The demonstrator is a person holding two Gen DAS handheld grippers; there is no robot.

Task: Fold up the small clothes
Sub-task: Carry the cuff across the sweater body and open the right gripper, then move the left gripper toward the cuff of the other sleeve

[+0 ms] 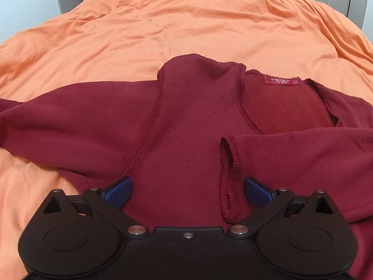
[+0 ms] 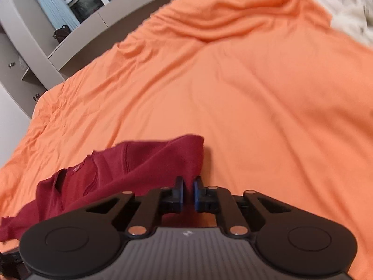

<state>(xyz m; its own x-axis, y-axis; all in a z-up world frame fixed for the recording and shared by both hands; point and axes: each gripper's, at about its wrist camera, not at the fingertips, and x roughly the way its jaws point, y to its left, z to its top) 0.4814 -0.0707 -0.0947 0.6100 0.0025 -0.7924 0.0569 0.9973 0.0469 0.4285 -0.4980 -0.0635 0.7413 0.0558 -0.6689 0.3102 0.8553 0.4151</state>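
Observation:
A dark red long-sleeved top [image 1: 181,126] lies on the orange bed cover [image 1: 163,28], neck opening and red label [image 1: 281,81] facing up. One sleeve is folded across the chest, its cuff [image 1: 229,163] near the middle. My left gripper [image 1: 188,186] is open just above the body of the top, a blue pad on either side. In the right wrist view my right gripper [image 2: 188,186] is shut on a fold of the red top [image 2: 130,170], which rises to the jaws from the left; this view is blurred.
Grey cabinets and drawers [image 2: 35,53] stand beyond the far edge of the bed. A white crumpled cloth [image 2: 349,7] lies at the bed's top right corner. Orange cover [image 2: 256,93] spreads wide around the top.

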